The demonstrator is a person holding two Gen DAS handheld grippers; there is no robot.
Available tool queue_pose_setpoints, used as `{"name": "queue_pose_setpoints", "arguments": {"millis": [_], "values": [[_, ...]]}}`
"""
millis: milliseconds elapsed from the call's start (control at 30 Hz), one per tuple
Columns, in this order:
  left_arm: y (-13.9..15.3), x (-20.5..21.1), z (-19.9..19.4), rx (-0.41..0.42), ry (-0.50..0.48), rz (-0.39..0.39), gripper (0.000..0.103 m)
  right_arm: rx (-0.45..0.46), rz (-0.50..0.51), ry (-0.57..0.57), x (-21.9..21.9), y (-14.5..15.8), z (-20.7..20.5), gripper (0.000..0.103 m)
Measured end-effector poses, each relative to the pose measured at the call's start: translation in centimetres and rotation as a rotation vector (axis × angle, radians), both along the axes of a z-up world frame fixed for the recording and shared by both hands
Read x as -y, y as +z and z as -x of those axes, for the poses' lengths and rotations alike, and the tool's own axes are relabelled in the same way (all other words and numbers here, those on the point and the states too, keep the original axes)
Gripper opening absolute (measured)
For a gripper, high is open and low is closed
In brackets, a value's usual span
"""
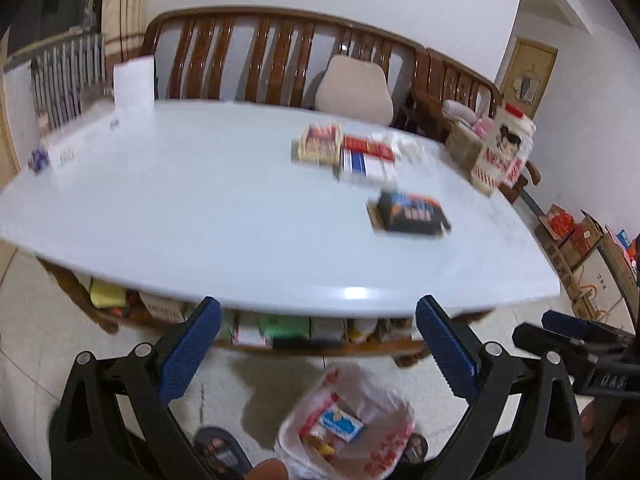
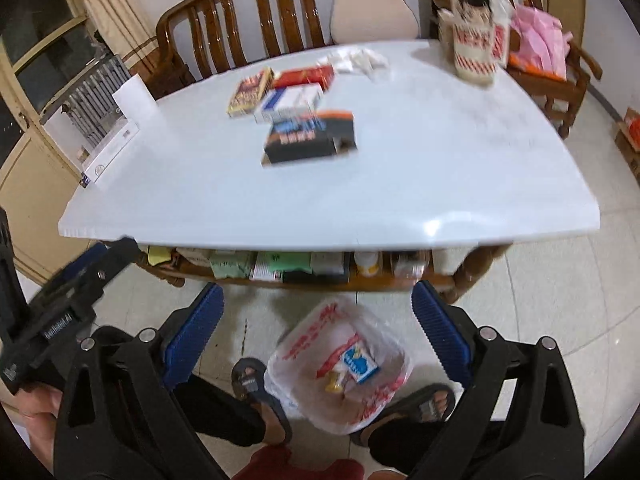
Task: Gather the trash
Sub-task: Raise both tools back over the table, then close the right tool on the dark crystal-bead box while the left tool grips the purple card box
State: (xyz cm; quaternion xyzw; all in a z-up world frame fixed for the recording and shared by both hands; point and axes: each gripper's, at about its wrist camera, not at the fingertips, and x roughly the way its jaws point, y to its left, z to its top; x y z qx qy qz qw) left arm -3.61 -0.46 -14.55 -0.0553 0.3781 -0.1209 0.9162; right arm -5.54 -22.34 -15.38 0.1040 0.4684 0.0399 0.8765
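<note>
Both the left gripper and the right gripper are held back from the white glossy tabletop, fingers spread wide apart and empty. 4 flat cardboard boxes are seen well inside the table: a black-and-orange box nearest, then a blue-and-white box, a red box and a yellow-red box, with crumpled white paper beyond. A red-printed clear plastic bag lies open on the floor between the feet, already holding some trash. The black-and-orange box is probably best taken first, across its narrow edges, then released directly above the bag mouth.
</note>
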Motion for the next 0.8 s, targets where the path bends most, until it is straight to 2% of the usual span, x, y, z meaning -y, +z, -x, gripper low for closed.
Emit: {"name": "queue_pose_setpoints", "arguments": {"millis": [167, 300, 633, 800], "values": [[2.6, 0.3, -4.5, 0.050, 0.022, -0.024, 0.095, 0.032, 0.033, 0.003, -0.8, 1.8, -3.6, 0.092], [3.1, 0.7, -9.1, 0.053, 0.028, -0.054, 0.095, 0.027, 0.063, -0.001, -1.2, 2.2, -6.7, 0.092], [1.4, 2.2, -18.4, -0.006, 0.001, -0.059, 0.095, -0.016, 0.127, -0.007, -2.0, 0.3, -13.5, 0.092], [-0.2, 3.0, -21.9, -0.022, 0.004, -0.093, 0.095, -0.039, 0.147, -0.005, -2.4, -1.2, -15.8, 0.092]]}}
